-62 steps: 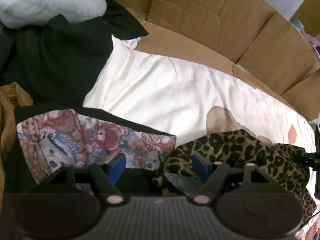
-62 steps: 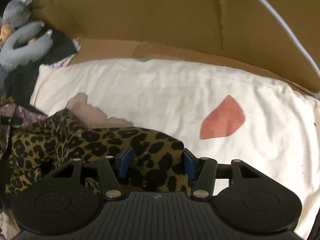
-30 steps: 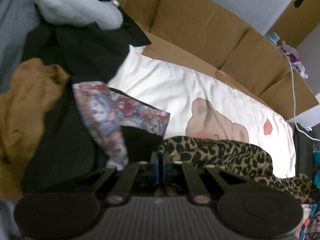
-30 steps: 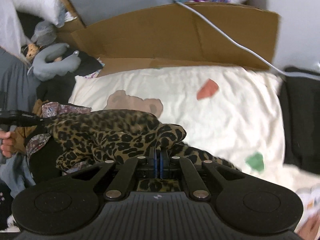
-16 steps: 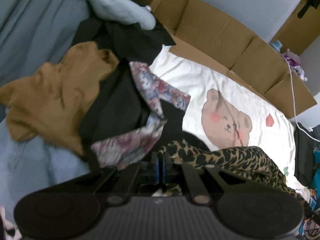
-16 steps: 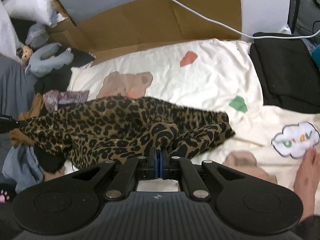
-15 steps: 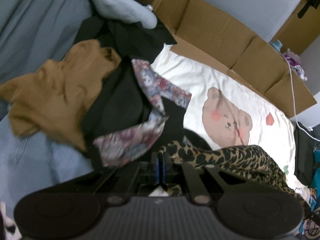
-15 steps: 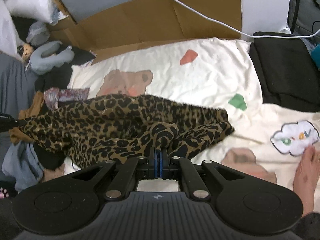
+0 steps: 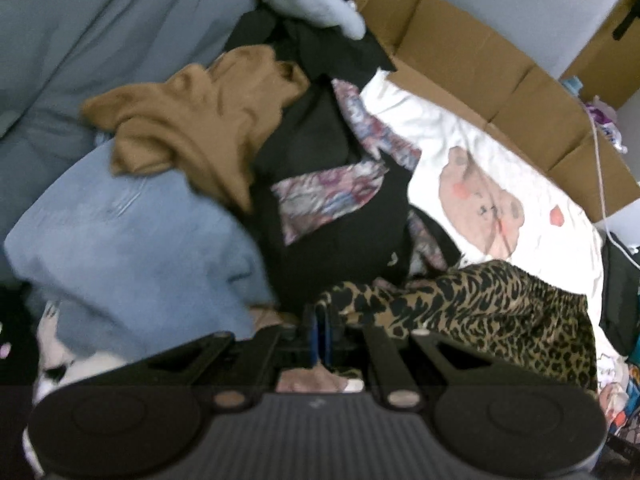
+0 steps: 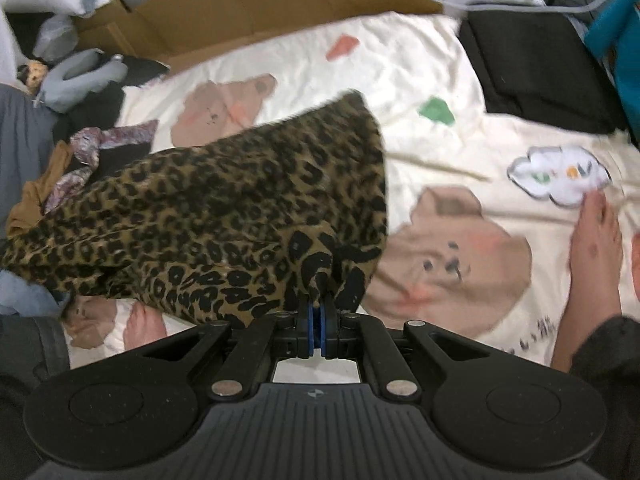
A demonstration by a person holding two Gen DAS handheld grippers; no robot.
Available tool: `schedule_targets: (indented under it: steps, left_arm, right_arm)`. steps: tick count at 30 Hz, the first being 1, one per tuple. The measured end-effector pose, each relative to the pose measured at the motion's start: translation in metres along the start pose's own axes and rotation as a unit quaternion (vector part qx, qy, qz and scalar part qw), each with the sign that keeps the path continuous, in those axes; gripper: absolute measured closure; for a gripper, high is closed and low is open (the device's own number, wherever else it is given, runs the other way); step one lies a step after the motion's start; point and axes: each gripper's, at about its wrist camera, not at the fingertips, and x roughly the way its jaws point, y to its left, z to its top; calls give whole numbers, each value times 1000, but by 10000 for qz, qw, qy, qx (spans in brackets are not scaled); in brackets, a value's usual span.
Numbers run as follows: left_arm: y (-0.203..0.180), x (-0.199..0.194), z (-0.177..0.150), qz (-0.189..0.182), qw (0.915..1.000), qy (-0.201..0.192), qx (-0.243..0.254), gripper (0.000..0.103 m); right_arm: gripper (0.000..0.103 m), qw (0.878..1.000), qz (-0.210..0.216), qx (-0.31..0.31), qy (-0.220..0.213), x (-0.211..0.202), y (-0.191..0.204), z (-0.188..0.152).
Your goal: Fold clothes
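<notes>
A cream bear-print blanket [image 10: 440, 80] covers the bed, with cardboard [image 9: 480, 64] along its far edge. A pile of clothes [image 9: 208, 120] lies at its left. The leopard-print garment [image 10: 240, 208] hangs above the blanket, stretched between both grippers. The left gripper [image 9: 320, 334] and right gripper [image 10: 317, 326] each pinch one edge of it. A bare foot [image 10: 592, 248] rests at right.

Soft, even indoor light fills both views, with no hard shadows or glare. The cream bear-print bedsheet [image 10: 436, 80] is the brightest surface. Motion blur smears the leopard-print fabric garment [image 10: 224, 216] lying on that sheet and the pale blue denim garment [image 9: 132, 240] beside it. Fisheye distortion bends the edges; corners fall black.
</notes>
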Motion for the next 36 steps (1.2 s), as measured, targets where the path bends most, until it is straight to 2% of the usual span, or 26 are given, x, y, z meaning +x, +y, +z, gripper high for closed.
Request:
schedule_targets:
  steps: [5, 7, 12, 17, 20, 26, 28, 32, 36]
  left_arm:
    - [4, -17, -15, 323, 9992, 107, -198, 95]
    - [2, -32, -14, 353, 9991, 34, -232, 93]
    - [-3, -70, -13, 427, 9985, -151, -317, 89]
    - [-15, -94, 0, 299, 9985, -372, -257, 78]
    - [-21, -97, 8, 171, 9983, -495, -249, 73]
    - [-33, -86, 21, -119, 9985, -491, -220, 72]
    - [-40, -82, 26, -222, 9982, -534, -142, 72]
    - [-48, -79, 30, -263, 9981, -550, -120, 68]
    - [-58, -71, 35, -156, 9987, -476, -80, 65]
  right_arm:
    - [96, 9995, -289, 125, 4, -9, -8, 7]
    - [81, 9995, -171, 209, -147, -22, -9, 10]
    - [66, 9980, 150, 267, -547, -52, -6, 23]
    - [66, 9953, 417, 343, -805, -77, -3, 43]
    - [61, 9941, 478, 310, -924, -93, 1, 56]
    - [57, 9924, 447, 137, -1136, -134, 8, 85]
    - [52, 9923, 421, 68, -1161, -147, 10, 97]
    - [52, 9925, 420, -130, -1138, -162, 12, 125]
    - [51, 9933, 388, -287, -1051, -158, 9, 146]
